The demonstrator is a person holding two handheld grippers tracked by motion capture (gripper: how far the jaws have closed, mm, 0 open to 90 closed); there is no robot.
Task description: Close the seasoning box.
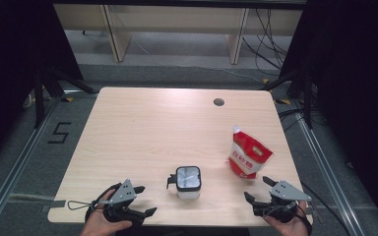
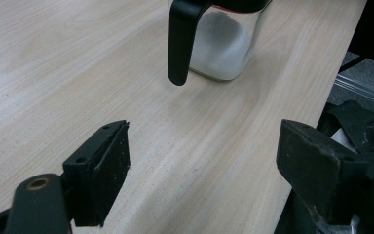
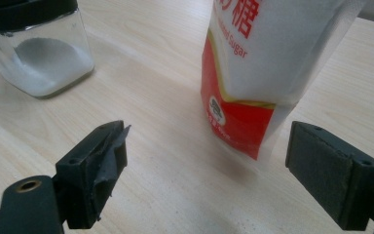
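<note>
Sugar pouch (image 1: 248,156) stands upright, its torn top leaning table-left.

Table (image 1: 147,128): pale wood grain. Jar (image 1: 188,182): clear glass, black lid and black handle (image 2: 180,41), white powder inside. Bag (image 1: 248,155): red and white, with a gold line between them and red lettering. Left gripper (image 1: 142,200) and right gripper (image 1: 257,189): black, each with a grey plate.
</note>
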